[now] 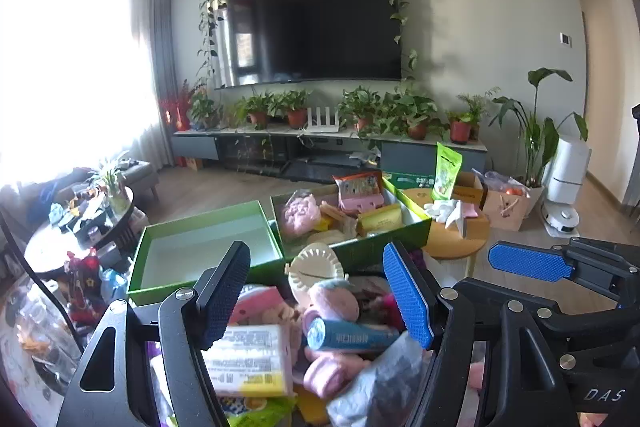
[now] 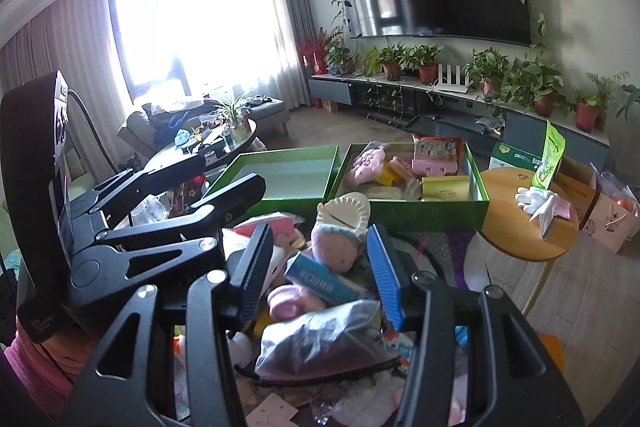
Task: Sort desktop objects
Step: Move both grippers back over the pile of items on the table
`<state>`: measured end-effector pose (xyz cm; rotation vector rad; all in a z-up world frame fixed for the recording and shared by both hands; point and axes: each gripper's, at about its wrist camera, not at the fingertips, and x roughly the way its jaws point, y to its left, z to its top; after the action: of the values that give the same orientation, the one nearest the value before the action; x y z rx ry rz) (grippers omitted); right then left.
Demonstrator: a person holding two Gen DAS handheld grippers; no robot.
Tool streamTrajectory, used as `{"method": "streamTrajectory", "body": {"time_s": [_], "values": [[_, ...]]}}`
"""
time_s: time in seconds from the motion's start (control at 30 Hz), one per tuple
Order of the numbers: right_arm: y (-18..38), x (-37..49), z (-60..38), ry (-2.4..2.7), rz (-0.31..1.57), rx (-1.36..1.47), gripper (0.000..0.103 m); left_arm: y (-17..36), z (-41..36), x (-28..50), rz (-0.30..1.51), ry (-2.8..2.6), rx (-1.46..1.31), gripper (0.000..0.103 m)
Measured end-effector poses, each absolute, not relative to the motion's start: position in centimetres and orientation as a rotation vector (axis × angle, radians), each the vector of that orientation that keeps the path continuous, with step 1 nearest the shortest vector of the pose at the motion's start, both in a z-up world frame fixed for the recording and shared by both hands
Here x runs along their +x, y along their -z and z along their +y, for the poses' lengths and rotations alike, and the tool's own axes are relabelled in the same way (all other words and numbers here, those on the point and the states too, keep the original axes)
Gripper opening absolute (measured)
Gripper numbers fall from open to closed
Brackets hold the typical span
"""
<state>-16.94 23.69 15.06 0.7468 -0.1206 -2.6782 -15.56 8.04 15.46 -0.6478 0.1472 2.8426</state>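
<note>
From my left wrist, my left gripper (image 1: 320, 303) is released, its jaws spread wide with nothing pinched. Between and just below its fingers lies the pile of clutter (image 1: 304, 347) on the bench: a blue tube (image 1: 352, 335), a white labelled packet (image 1: 248, 351), pink plush pieces and a cream dumpling press (image 1: 316, 267). Beyond the fingertips stand two green boxes side by side, the empty green box (image 1: 208, 247) on the left and the filled green box (image 1: 352, 215) on the right. My right gripper (image 1: 532, 263) shows at the right edge, apart from the pile.

From my right wrist, my right gripper (image 2: 320, 275) is also released, jaws apart and gripping nothing. The blue tube (image 2: 324, 279) and a pink plush toy (image 2: 336, 243) lie in the gap between its fingers, a grey plastic bag (image 2: 328, 343) nearer the camera. The filled green box (image 2: 412, 183) sits straight ahead, the empty green box (image 2: 280, 171) left of it. My left gripper (image 2: 208, 183) reaches in from the left.
</note>
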Motion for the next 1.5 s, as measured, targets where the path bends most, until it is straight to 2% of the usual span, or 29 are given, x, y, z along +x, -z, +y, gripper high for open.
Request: {"method": "streamTrajectory", "body": {"time_s": [0.43, 0.7, 1.0, 1.5], "values": [[-11.9, -12.7, 22.1, 2.645, -0.092, 0.807, 0.049, -12.1, 6.5, -10.8, 0.119, -2.832, -0.672, 0.07], [-9.3, -10.5, 20.3, 2.605, -0.075, 0.864, 0.049, -9.2, 4.6, -8.9, 0.007, -2.804, -0.789, 0.07], [-5.7, -8.5, 18.3, 2.515, -0.048, 0.938, 0.054, -5.6, 3.1, -7.0, -0.035, -2.802, -0.888, 0.07], [0.0, -7.9, 18.7, 2.463, -0.124, 1.148, 0.054, -1.7, 1.9, -4.4, -0.07, -2.77, -0.984, 0.07]]}}
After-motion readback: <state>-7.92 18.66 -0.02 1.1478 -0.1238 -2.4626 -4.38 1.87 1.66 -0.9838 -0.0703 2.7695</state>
